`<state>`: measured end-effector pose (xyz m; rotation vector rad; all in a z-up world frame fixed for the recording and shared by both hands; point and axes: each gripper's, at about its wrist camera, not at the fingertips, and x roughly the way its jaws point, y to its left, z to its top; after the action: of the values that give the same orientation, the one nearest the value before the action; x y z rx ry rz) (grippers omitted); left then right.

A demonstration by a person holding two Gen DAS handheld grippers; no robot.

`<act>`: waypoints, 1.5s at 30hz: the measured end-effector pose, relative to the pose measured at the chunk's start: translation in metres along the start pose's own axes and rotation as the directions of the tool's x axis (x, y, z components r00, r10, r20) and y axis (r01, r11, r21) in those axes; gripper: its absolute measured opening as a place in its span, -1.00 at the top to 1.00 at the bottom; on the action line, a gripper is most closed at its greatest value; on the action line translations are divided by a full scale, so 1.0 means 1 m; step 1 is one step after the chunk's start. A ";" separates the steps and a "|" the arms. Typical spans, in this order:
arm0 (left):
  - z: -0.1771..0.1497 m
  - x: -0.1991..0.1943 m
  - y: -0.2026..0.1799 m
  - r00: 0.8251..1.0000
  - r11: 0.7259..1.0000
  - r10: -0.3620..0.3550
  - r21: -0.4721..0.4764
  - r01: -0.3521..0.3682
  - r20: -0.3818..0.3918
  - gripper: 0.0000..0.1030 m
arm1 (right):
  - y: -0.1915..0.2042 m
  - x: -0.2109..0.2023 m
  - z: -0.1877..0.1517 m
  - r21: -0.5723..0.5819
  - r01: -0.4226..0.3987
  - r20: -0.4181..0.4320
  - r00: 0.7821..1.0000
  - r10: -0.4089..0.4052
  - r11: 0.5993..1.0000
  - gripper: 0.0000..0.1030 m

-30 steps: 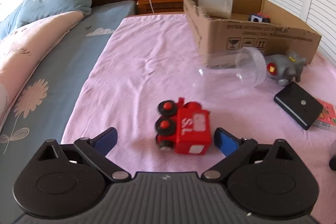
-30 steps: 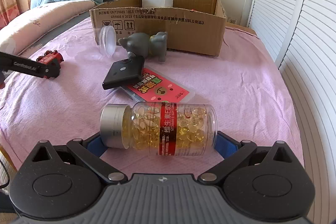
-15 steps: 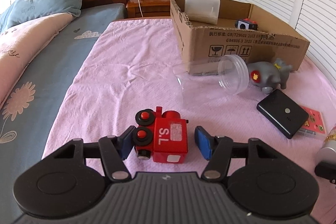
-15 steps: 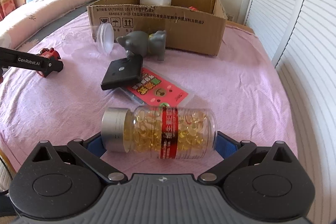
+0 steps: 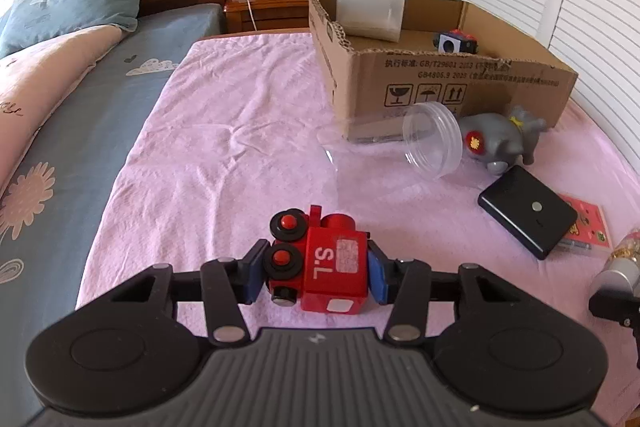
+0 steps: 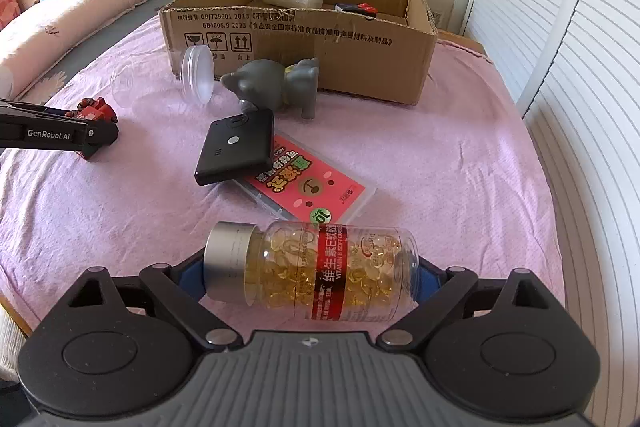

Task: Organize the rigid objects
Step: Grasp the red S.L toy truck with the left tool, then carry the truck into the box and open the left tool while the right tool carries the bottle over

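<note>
I am pinching the red toy train at six o'clock with left gripper jaws that stood spread a second ago, so it is ready to lift, while the down-tilted right gripper jaws are closing around the pill bottle, cardboard box waiting at one o'clock.

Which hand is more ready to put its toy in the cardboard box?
Probably the left. Its hand-held gripper is already shut on the red wooden toy train. The right hand-held gripper is only closing around the clear capsule bottle, gripped end to end, likely less secure.
</note>
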<state>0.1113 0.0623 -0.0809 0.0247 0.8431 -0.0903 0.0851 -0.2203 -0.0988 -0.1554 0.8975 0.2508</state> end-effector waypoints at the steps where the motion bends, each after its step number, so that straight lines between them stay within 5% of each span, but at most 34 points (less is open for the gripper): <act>1: 0.001 0.000 0.000 1.000 1.000 -0.007 0.009 0.007 -0.006 0.06 | 0.000 0.000 0.000 -0.002 -0.002 -0.004 1.000 0.002 1.000 -0.87; 12: 0.014 -0.019 0.003 0.987 0.987 -0.130 0.085 0.138 -0.090 0.06 | -0.011 -0.014 0.014 -0.028 -0.064 -0.002 0.998 0.064 0.998 -0.87; 23: 0.084 -0.050 -0.021 0.976 0.966 -0.213 0.159 0.205 0.034 0.06 | -0.024 -0.029 0.043 -0.062 -0.095 0.080 0.992 0.099 0.994 -0.87; 28: 0.123 -0.036 -0.040 0.976 0.964 -0.198 0.196 0.177 0.092 0.06 | -0.031 -0.035 0.061 -0.080 -0.098 0.128 0.986 0.108 0.992 -0.87; 36: 0.162 0.021 -0.051 0.986 0.974 -0.145 0.188 0.128 0.079 0.06 | -0.040 -0.034 0.083 -0.103 -0.082 0.168 0.981 0.099 0.991 -0.87; 38: 0.165 0.032 -0.047 0.989 0.981 -0.128 0.157 0.114 0.079 -0.12 | -0.042 -0.033 0.088 -0.105 -0.077 0.173 0.980 0.095 0.991 -0.87; 40: 0.164 0.037 -0.044 0.990 0.985 -0.116 0.140 0.105 0.076 -0.54 | -0.044 -0.032 0.093 -0.106 -0.074 0.178 0.980 0.092 0.992 -0.87; 45: 0.149 0.018 -0.037 0.991 0.983 -0.096 0.163 0.081 0.089 -0.80 | -0.044 -0.031 0.106 -0.114 -0.071 0.191 0.977 0.092 0.991 -0.87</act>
<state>0.2308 0.0152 0.0051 0.1323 0.7388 -0.2410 0.1588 -0.2422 -0.0083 -0.1891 0.6957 0.3842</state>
